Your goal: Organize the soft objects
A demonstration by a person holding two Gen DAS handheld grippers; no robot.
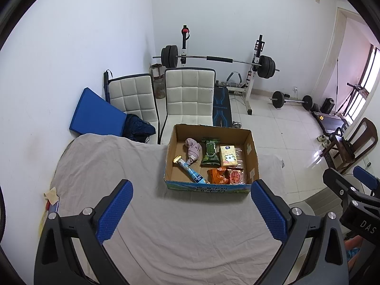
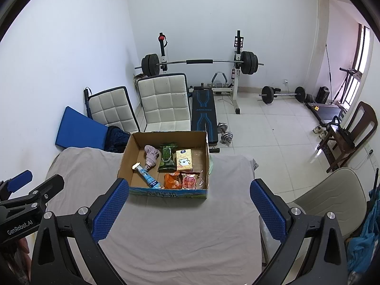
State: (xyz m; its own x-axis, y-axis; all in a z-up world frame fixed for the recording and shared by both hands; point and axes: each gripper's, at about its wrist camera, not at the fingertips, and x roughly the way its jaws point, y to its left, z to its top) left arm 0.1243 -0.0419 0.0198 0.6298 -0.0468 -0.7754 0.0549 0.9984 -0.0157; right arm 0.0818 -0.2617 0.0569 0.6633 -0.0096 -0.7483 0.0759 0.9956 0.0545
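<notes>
Both grippers, left gripper (image 1: pixel 191 211) and right gripper (image 2: pixel 188 210), hang wide open, holding nothing, over the gray sheet (image 1: pixel 166 225). At twelve o'clock sits the cardboard box (image 1: pixel 251 147), holding a pink cloth (image 1: pixel 192 148) and snack packs (image 1: pixel 210 153).

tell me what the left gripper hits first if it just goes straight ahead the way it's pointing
Most likely the near wall of the cardboard box. The left gripper is open and empty, above the cloth-covered table, with only bare cloth before the box. Depth is unclear, so it might pass over the rim.
</notes>
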